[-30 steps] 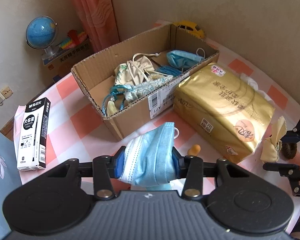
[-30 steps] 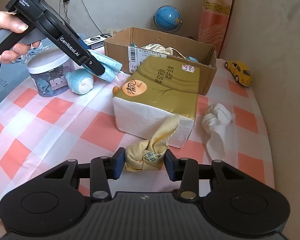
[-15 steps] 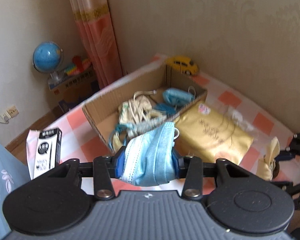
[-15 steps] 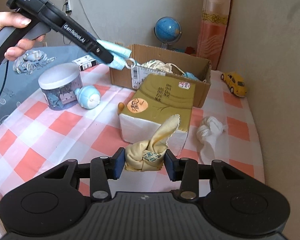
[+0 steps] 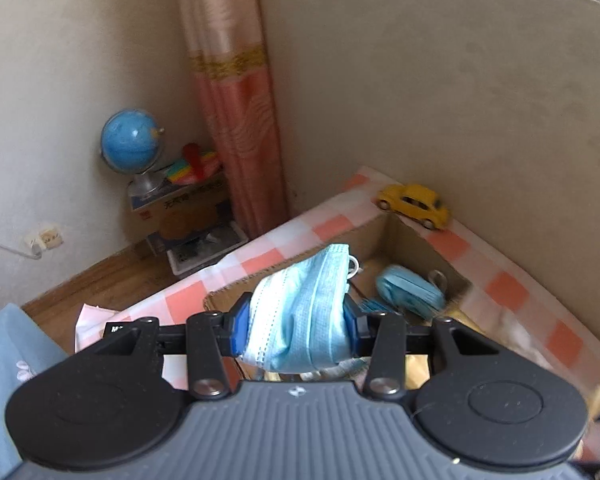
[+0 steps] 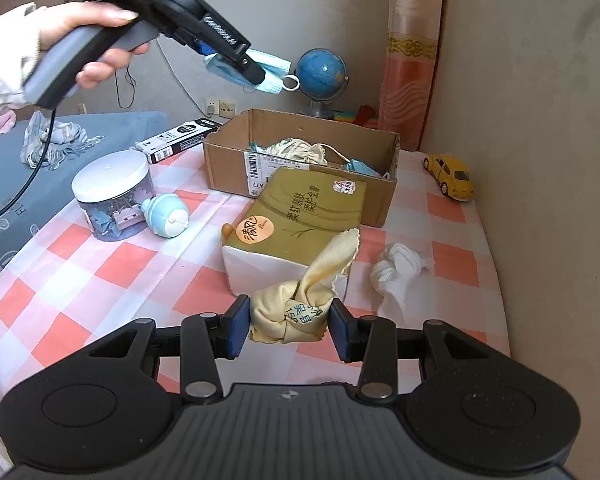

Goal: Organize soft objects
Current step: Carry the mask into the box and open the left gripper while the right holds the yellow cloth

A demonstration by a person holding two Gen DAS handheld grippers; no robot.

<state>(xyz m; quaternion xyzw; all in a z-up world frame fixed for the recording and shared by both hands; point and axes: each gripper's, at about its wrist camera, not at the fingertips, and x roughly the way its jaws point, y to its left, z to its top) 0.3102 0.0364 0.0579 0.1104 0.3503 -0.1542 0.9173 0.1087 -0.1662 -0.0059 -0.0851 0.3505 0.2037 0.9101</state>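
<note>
My left gripper [image 5: 298,326] is shut on a folded blue face mask [image 5: 304,312] and holds it high above the open cardboard box [image 5: 416,240]. In the right wrist view the left gripper [image 6: 256,70] and the mask [image 6: 270,68] hang in the air above the box [image 6: 300,160]. The box holds a cream drawstring pouch [image 6: 296,148] and another blue mask [image 5: 410,292]. My right gripper [image 6: 288,326] is shut on a knotted yellow cloth [image 6: 300,304], held low over the checked tablecloth in front of the gold tissue pack [image 6: 296,216].
A knotted white cloth [image 6: 398,272] lies right of the tissue pack. A yellow toy car [image 6: 450,176] sits by the wall. A clear jar with a white lid [image 6: 114,192], a small blue toy [image 6: 168,216] and a black-and-white pen box [image 6: 180,140] are on the left.
My left gripper has risen high with the mask and moved over the box. My right gripper has lifted slightly with the yellow cloth still in it.
</note>
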